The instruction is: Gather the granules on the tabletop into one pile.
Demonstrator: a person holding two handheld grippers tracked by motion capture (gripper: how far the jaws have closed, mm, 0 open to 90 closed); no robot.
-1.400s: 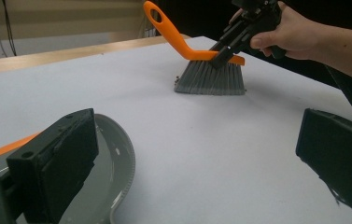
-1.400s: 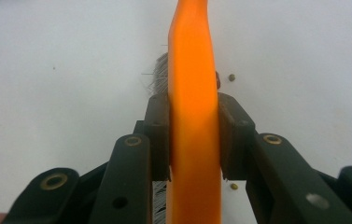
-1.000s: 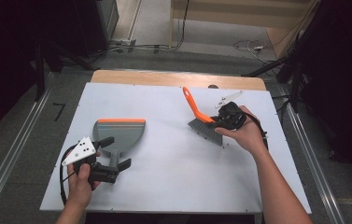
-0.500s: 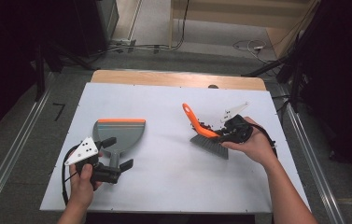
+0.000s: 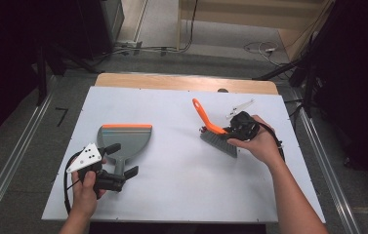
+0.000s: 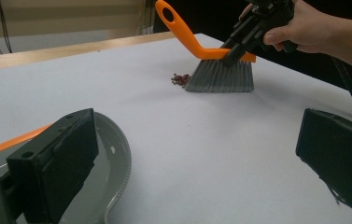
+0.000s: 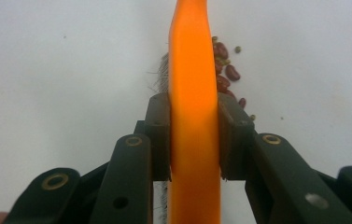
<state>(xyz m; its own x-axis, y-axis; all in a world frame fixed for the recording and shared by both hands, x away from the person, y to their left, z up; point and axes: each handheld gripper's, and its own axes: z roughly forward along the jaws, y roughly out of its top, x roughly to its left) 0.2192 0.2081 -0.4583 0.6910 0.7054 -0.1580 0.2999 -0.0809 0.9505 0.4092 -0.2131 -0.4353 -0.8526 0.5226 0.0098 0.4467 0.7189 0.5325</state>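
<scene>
Two tools | right tool [image 7: 194, 140] clamps brush [image 7: 193, 93] | left tool [image 6: 197, 163] open, empty | beans [image 7: 225, 70] beside bristles

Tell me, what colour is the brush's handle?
Bright orange; the brush handle shows best in the right gripper view.

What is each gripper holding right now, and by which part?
The right gripper is shut on the brush, clamping its orange back just above the bristles. The left gripper stands open around the dustpan handle, gripping nothing.
</scene>
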